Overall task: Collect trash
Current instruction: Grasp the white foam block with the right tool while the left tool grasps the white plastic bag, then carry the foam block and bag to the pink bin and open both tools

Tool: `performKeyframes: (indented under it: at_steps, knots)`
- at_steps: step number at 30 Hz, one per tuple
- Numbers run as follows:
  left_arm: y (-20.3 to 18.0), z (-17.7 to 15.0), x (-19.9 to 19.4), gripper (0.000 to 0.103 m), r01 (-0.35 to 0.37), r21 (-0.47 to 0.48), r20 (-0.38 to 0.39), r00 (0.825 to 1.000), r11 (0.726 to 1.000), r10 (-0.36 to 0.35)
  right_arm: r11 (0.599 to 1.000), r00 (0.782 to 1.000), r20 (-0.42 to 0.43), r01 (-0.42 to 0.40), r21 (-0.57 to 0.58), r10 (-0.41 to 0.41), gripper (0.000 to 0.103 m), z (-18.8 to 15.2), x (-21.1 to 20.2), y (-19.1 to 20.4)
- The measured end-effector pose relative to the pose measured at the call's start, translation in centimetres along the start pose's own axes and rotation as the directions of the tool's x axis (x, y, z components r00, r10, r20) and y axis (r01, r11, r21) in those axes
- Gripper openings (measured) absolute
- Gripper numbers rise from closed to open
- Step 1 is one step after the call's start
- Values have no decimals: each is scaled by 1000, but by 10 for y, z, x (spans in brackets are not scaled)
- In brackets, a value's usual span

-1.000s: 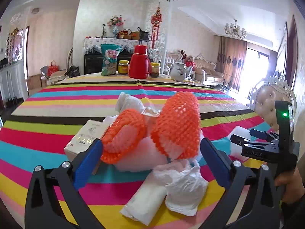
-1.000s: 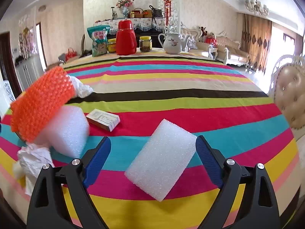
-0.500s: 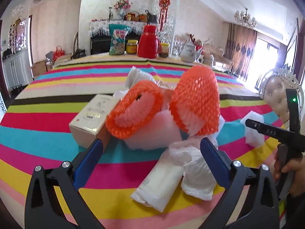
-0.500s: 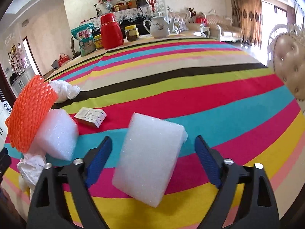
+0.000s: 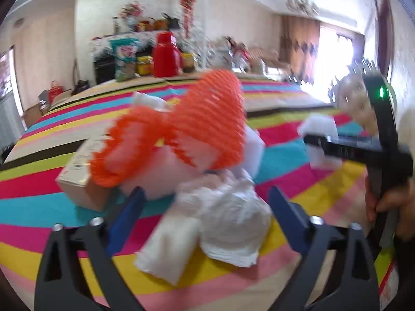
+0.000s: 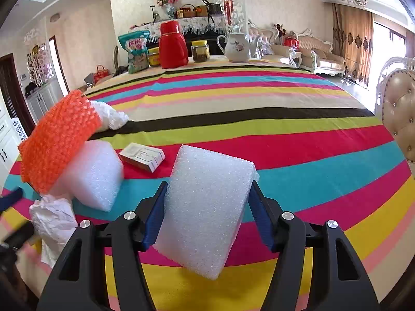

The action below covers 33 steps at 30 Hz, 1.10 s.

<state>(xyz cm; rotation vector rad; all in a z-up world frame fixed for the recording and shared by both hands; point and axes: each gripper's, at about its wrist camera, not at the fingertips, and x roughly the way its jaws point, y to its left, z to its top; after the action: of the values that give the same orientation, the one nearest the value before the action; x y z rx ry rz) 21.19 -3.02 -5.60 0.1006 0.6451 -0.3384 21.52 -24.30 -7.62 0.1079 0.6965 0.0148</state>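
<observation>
White foam block (image 6: pixel 207 207) is clamped in right hand-held gripper (image 6: pixel 207 213), whose jaws have just been closing; left hand-held gripper (image 5: pixel 205 213), jaws apart and just closing, is held around crumpled white bag (image 5: pixel 230 223)

Bright daylight, blurred left view

wrist views, close, downward (shared trash pile (image 5: pixel 181 155))

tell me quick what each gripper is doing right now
Left gripper: open, closing around crumpled white paper.
Right gripper: closed on the white foam block.
</observation>
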Motion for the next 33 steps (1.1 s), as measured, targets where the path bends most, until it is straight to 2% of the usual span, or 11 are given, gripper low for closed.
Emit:
performKeyframes:
  at_steps: [1,4,6,7,8,9,11,16,23,31,33]
  knots:
    - [-3,-1,5,78,7,9,-24,1000,1000,-6,1000,1000,4,-6,10,6,59,1,-2,-2]
    - [-8,0,16,76,28,6,-65,998,1000,-28,999,999,29,-20,34,19,59,3,-12,-7]
    - [-11,1,23,69,32,10,-94,995,999,-31,998,999,45,-32,49,30,59,4,-17,-10]
    - [-13,2,26,55,39,20,-110,993,999,-36,998,998,52,-37,53,34,59,5,-20,-11]
    - [-15,2,29,36,50,27,-122,991,998,-46,998,998,58,-39,55,36,59,5,-23,-11]
    - [-17,2,30,26,67,32,-129,990,997,-62,997,997,61,-43,57,39,59,5,-24,-12]
    - [-16,2,25,18,80,29,-101,992,996,-77,997,996,72,-58,59,54,59,6,-27,-13]
    - [-16,1,5,16,63,37,6,998,997,-63,994,988,116,-110,24,107,59,7,-37,-4]
    - [3,3,-26,16,72,-18,120,990,997,-70,983,971,162,-170,-62,178,59,2,-49,15]
    - [27,5,-55,16,22,-99,210,978,995,-1,954,947,171,-241,-178,271,59,-7,-58,50]
    - [29,6,-61,16,-18,-101,230,972,995,41,943,939,164,-270,-195,303,59,-9,-59,59]
